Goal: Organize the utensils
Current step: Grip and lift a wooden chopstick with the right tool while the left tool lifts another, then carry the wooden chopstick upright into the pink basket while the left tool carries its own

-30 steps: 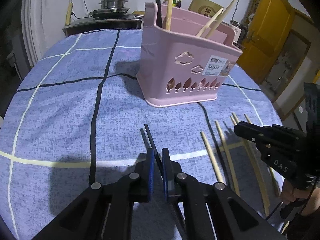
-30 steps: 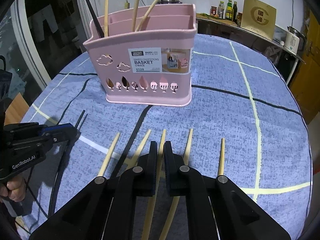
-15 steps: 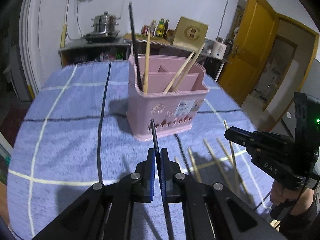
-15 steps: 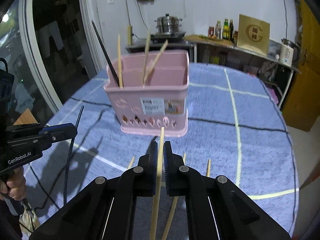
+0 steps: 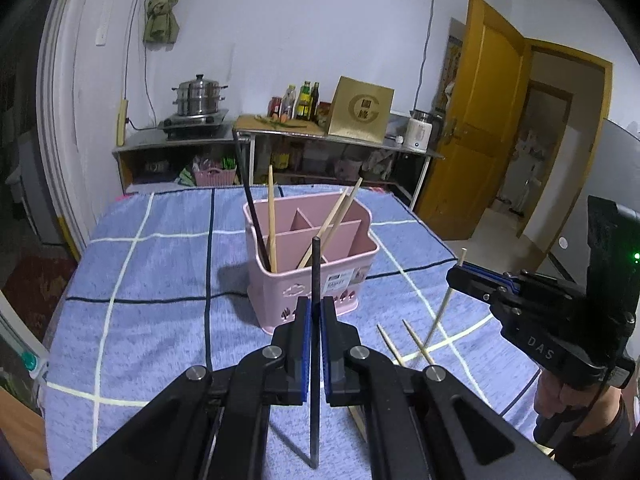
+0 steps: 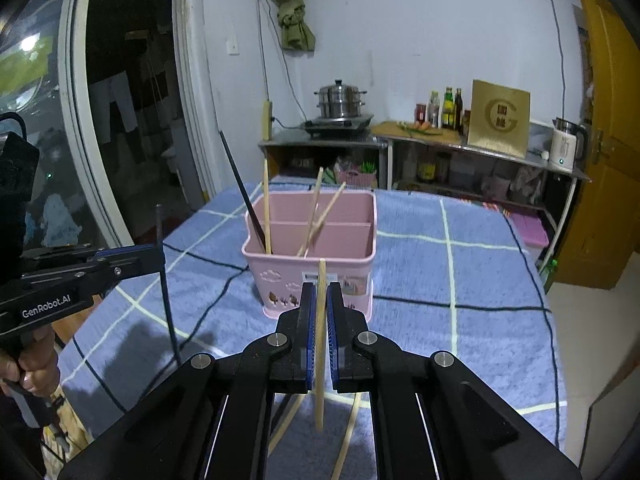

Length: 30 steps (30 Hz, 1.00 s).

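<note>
A pink divided utensil basket [image 5: 308,280] [image 6: 312,276] stands on the blue checked tablecloth; it holds one black chopstick and several wooden ones. My left gripper [image 5: 315,312] is shut on a black chopstick [image 5: 315,272], held upright above the table short of the basket. My right gripper [image 6: 320,312] is shut on a wooden chopstick [image 6: 320,280], also upright and raised. Each gripper shows in the other's view: the left [image 6: 160,254], the right [image 5: 456,274]. More wooden chopsticks [image 5: 416,342] lie on the cloth to the right.
The tablecloth [image 5: 160,280] covers the whole table. Behind it stand metal shelves with a steamer pot [image 5: 199,96], bottles, a gold box [image 5: 362,110] and a kettle. A yellow door [image 5: 472,120] is open at right. A glass door [image 6: 120,120] is at left.
Both grippers have lifted from the cloth with their chopsticks, which now stand upright. Both views have risen and pulled back from the basket.
</note>
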Each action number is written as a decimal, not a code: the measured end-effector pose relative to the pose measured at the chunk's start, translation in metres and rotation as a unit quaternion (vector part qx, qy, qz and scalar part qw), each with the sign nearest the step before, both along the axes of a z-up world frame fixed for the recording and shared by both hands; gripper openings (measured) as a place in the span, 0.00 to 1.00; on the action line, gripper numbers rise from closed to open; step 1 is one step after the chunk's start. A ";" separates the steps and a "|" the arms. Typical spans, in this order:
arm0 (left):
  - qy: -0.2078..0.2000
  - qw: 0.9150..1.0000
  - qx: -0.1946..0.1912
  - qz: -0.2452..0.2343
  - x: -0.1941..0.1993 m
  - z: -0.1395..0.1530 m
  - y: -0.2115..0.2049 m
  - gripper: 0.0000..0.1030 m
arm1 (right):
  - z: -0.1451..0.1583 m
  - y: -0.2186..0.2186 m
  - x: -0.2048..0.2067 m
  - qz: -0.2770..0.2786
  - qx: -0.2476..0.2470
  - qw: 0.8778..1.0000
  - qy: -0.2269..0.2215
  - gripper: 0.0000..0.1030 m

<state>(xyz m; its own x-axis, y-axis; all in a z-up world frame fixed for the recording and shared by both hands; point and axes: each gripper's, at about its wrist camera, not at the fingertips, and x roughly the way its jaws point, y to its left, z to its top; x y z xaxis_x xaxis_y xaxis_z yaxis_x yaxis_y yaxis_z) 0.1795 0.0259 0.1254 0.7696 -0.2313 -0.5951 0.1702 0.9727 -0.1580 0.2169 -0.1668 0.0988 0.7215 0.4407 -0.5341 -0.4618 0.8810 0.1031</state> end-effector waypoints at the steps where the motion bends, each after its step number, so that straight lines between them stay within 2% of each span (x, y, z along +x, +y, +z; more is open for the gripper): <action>1: -0.003 1.000 0.000 -0.001 -0.001 0.002 -0.001 0.04 | 0.002 0.000 -0.001 0.000 0.000 1.000 -0.003 0.05; 19: -0.010 1.000 0.005 -0.006 -0.015 0.008 -0.006 0.04 | 0.008 -0.006 -0.016 0.002 0.002 1.000 -0.009 0.05; 30: -0.016 1.000 -0.004 -0.010 -0.014 0.024 -0.004 0.04 | 0.018 -0.007 -0.017 0.002 0.007 1.000 -0.021 0.05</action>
